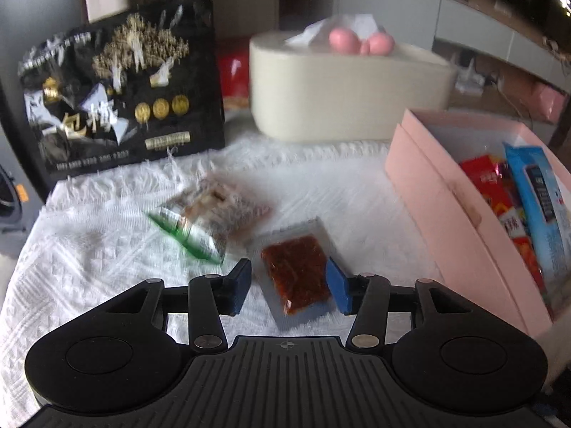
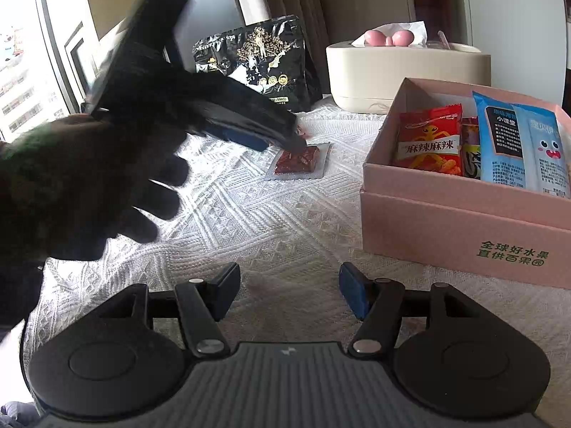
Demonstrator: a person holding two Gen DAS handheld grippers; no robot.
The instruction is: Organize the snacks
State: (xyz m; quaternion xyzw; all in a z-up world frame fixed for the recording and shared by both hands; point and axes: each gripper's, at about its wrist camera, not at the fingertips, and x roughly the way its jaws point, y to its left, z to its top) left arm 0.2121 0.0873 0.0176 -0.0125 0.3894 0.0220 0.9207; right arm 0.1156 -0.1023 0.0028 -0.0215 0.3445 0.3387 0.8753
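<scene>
1. Your left gripper (image 1: 289, 283) is wide open, pads either side of the clear red-filled snack packet (image 1: 295, 274) on the white cloth (image 1: 107, 249).
2. Your right gripper (image 2: 289, 294) is open, holding nothing.
3. Pink box (image 2: 446, 221) at right holds the red and blue packets.

A gloved left hand (image 2: 82, 182) holds the left gripper (image 2: 285, 135) down over a clear packet of red snack (image 2: 299, 162) on the white woven cloth (image 2: 249, 221). The right gripper (image 2: 289, 294) hangs wide apart nearby, beside a pink box (image 2: 460, 228) of upright snack packets (image 2: 428, 139)
</scene>
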